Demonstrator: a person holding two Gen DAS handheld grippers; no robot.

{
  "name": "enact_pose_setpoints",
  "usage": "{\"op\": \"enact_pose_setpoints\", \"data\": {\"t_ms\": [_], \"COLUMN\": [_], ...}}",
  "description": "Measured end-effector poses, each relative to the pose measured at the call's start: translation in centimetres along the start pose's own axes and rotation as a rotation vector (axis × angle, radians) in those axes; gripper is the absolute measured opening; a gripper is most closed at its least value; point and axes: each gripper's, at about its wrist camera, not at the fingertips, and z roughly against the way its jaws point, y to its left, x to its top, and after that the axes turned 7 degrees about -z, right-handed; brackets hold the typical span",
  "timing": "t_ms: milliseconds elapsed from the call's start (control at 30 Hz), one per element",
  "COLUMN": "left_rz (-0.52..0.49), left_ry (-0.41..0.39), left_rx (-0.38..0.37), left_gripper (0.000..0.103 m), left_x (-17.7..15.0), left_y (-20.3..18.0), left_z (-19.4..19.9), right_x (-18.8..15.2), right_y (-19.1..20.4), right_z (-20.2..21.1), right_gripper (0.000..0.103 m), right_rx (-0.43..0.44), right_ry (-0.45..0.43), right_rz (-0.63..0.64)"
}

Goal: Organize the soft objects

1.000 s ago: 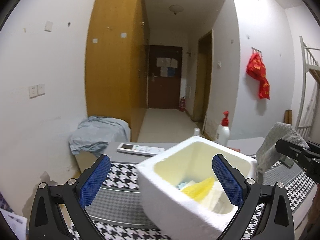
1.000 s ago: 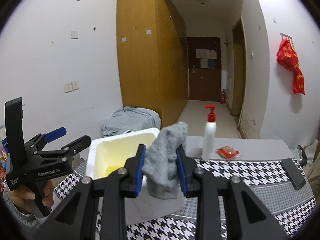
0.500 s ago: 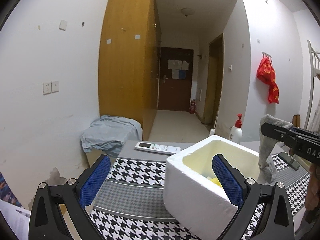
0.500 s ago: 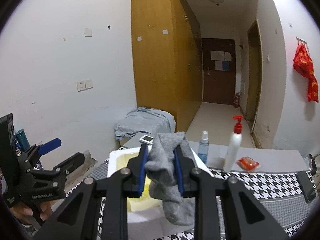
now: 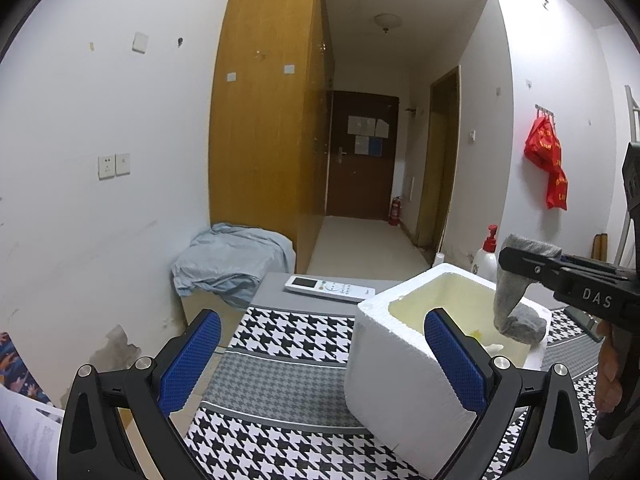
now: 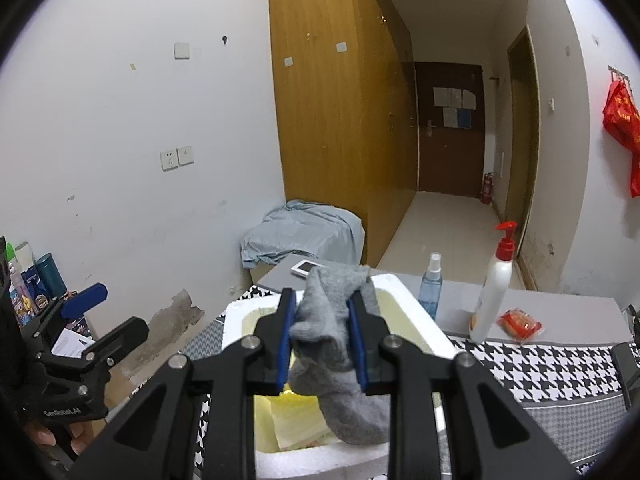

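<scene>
Compared with one second earlier, the foam box (image 5: 404, 364) now sits further toward the right finger in the left wrist view, and the grey sock (image 5: 516, 300) has travelled from beside the box to a position over its open top.

Left wrist view: the left gripper (image 5: 320, 356) has its fingers wide apart with nothing between them. The near corner of the foam box lies just inside the right finger; the houndstooth cloth (image 5: 288, 332) fills the gap ahead. Beyond the fingertips lies a white remote control (image 5: 330, 289). The right gripper (image 5: 532, 264) enters from the right, with the sock hanging from it into the box mouth.

Right wrist view: the right gripper (image 6: 322, 340) is clamped on the grey sock (image 6: 336, 340), both blue pads pressing its upper part. The sock's free end hangs below the fingers, over the foam box (image 6: 320, 460) interior. Yellow soft material (image 6: 296, 412) already lies in the box beneath the fingers. Beyond the fingertips to the right stand a spray bottle (image 6: 431, 286) and a pump bottle (image 6: 492, 292).

Progress: at least one soft item appears stowed. The sock is positioned above the box but not yet released. Whether other soft items remain cannot be determined.
</scene>
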Motion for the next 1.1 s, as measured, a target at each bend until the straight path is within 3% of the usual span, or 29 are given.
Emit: {"op": "enact_pose_setpoints", "data": {"t_ms": [167,233,300,367,400,833,1100], "left_rz": [-0.002,0.007,0.011,0.011,0.010,0.012,-0.003], "left_ry": [0.001,-0.004,-0.008,-0.011,-0.012,-0.024,-0.037], "left_rx": [0.000,0.001,-0.001,0.002,0.002,-0.018,-0.070], "left_gripper": [0.102,0.102,0.102,0.102,0.102,0.102,0.102], "left_x": [0.0,0.0,-0.1,-0.1,-0.1,0.1,0.7], "left_y": [0.0,0.1,0.2,0.4,0.4,0.2,-1.5], "left_z": [0.2,0.4,0.6,0.9,0.9,2.0,2.8], "right_x": [-0.2,-0.1,-0.2,-0.4,-0.5,-0.5,-0.8], "right_y": [0.4,0.6,0.9,0.9,0.8,1.0,-0.5], "right_z": [-0.1,-0.5,-0.9,-0.8,-0.8,1.2,3.7], "right_gripper": [0.030,0.035,0.078,0.094,0.096,0.096,0.097], "right_rx": [-0.022,-0.035,-0.071,-0.109,-0.115,-0.104,-0.133], "right_ry": [0.021,0.039,0.067,0.047,0.044,0.026,-0.005], "right_rz": [0.018,0.030,0.054,0.051,0.049,0.048,0.012]}}
